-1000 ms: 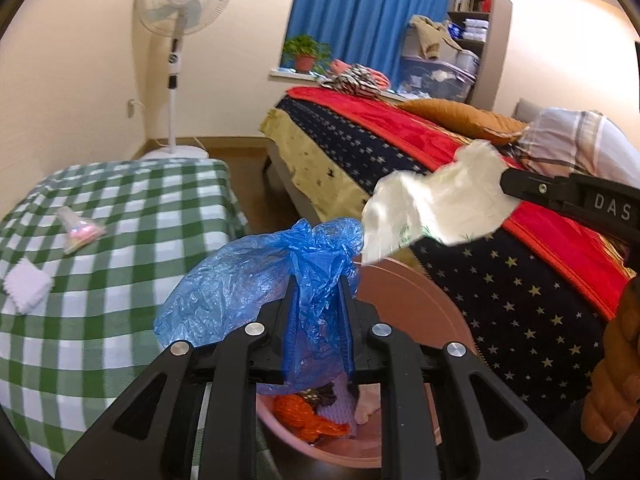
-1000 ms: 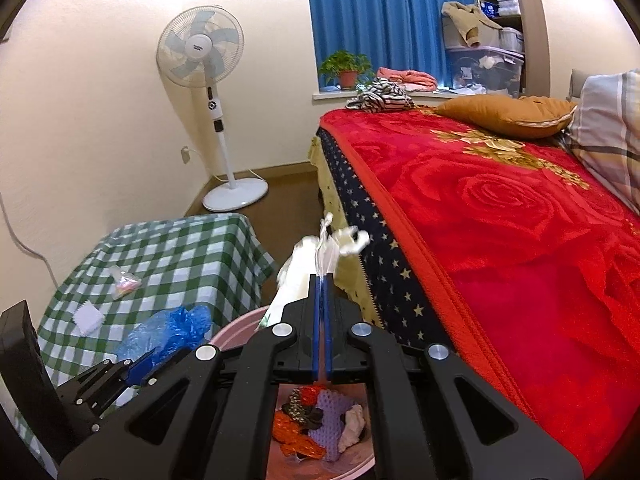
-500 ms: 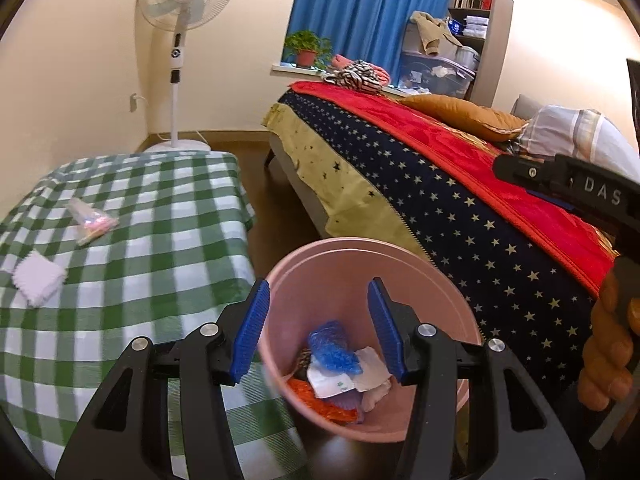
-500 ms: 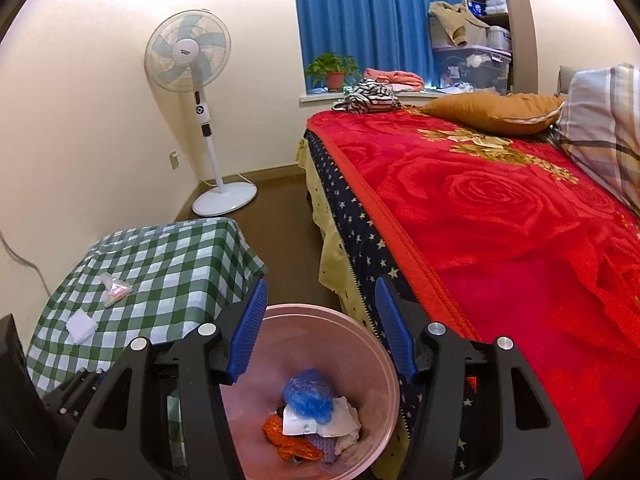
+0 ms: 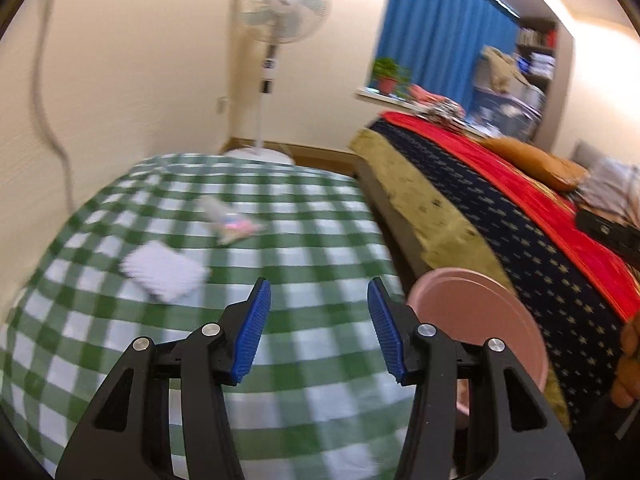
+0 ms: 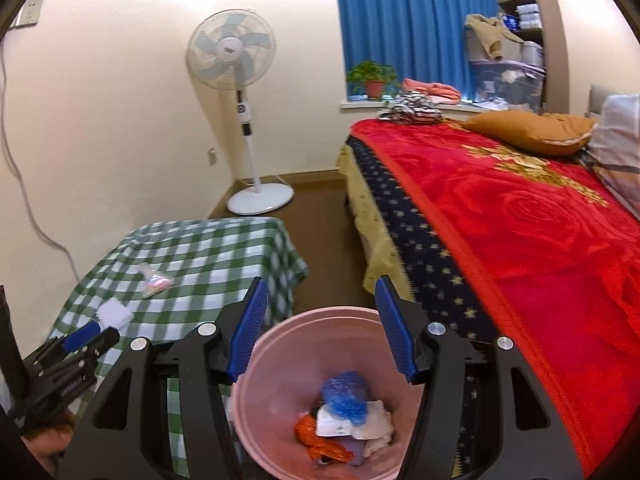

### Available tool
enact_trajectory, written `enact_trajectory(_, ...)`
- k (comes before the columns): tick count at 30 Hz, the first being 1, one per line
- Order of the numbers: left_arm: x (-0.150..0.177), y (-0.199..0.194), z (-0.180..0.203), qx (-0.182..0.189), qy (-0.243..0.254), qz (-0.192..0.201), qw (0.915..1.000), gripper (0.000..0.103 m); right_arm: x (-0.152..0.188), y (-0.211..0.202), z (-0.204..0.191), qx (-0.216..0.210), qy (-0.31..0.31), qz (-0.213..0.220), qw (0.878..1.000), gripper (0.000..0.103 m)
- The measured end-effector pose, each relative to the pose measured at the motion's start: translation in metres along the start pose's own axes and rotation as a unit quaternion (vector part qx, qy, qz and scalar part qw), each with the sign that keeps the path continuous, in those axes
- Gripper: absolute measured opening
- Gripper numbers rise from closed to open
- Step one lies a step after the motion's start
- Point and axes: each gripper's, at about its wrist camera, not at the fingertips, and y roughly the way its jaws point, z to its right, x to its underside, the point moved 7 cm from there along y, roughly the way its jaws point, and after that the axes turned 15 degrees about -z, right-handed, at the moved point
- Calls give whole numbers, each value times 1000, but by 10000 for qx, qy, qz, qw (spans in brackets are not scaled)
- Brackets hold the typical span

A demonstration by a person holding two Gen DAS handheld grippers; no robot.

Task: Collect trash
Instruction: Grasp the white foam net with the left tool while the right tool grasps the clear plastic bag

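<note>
A pink bin [image 6: 280, 364] stands between the checked table and the bed; it holds a blue plastic bag [image 6: 346, 396], white paper and orange scraps. My right gripper [image 6: 318, 332] is open and empty above the bin. My left gripper [image 5: 316, 328] is open and empty above the green checked table [image 5: 304, 236], with the bin [image 5: 476, 312] to its right. On the table lie a white folded tissue [image 5: 162, 274] and a clear wrapper with pink print [image 5: 232, 224]. Both show in the right wrist view too: the tissue [image 6: 114, 314] and the wrapper [image 6: 154, 280].
A bed with a red blanket [image 6: 540, 240] fills the right side. A standing fan [image 6: 240, 92] is at the back wall. Brown floor [image 6: 324, 236] runs between table and bed. A potted plant [image 6: 374, 80] sits on the windowsill.
The blue bag and the white paper were let go and lie in the bin. Both grippers opened. My left gripper has swung left from the bin to over the table.
</note>
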Motion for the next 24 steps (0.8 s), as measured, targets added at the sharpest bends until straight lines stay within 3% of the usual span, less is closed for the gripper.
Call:
enact_trajectory(6,-1,9,-54,-376,-542,71,9978,50,-4,21,-39,-181,-399,-123,9990,57)
enact_trajectory(16,-6,36,-108,-382,-1353,-20,9901,50,-18,63,-86,-651,-401,-309,9966,57)
enact_trajectory(24,-9,71,-127,-428,-1894,-418,9801,50,-23,99,-118,-866,-541,-452,9937,57)
